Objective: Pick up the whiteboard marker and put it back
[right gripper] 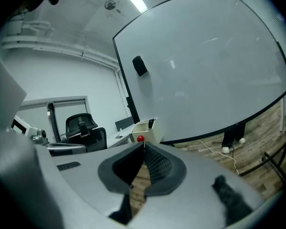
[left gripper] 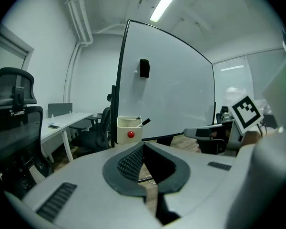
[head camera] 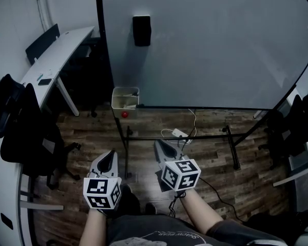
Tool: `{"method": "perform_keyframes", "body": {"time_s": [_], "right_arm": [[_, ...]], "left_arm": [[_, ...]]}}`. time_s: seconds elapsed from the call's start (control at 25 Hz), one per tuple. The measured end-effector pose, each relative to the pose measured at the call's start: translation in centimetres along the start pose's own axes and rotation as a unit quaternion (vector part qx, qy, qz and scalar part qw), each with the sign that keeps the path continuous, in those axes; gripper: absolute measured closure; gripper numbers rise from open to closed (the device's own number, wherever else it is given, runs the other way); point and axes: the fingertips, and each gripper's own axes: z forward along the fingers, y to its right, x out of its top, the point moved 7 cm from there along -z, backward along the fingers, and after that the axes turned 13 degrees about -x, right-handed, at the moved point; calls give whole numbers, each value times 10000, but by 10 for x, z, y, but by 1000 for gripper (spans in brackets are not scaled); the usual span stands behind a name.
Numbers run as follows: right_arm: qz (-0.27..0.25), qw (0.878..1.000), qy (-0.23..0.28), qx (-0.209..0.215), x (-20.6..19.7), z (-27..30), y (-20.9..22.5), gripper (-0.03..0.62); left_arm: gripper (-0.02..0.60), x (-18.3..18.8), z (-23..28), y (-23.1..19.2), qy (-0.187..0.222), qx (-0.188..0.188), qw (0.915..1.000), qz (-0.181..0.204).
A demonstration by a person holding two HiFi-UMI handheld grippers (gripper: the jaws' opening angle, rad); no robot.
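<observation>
Ahead, well apart from both pairs of fingertips, the whiteboard marker (left gripper: 144, 121) sits tilted in a cream holder (left gripper: 124, 127) at the whiteboard's (head camera: 205, 45) lower left corner, its long axis leaning up and rightward. Left gripper (left gripper: 143, 148) and right gripper (right gripper: 144, 147) both have their jaws pressed together on nothing; the right seems to point straighter at it. Wood floor (head camera: 210, 163) below the fingers, desk (head camera: 56, 55) and chairs (head camera: 25, 127) off to their left.

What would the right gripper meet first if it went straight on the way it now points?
Probably the cream marker box with its red knob, hung at the whiteboard corner: the right gripper lines up with it. Nothing shows between, though depth is unclear.
</observation>
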Motion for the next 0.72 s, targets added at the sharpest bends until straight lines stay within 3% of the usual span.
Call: {"method": "perform_keyframes", "body": {"time_s": [0.72], "right_arm": [[15, 9998, -10, -185, 19, 54, 0, 569]], "left_arm": [[568, 22, 56, -47, 45, -308, 9995, 42]]}}
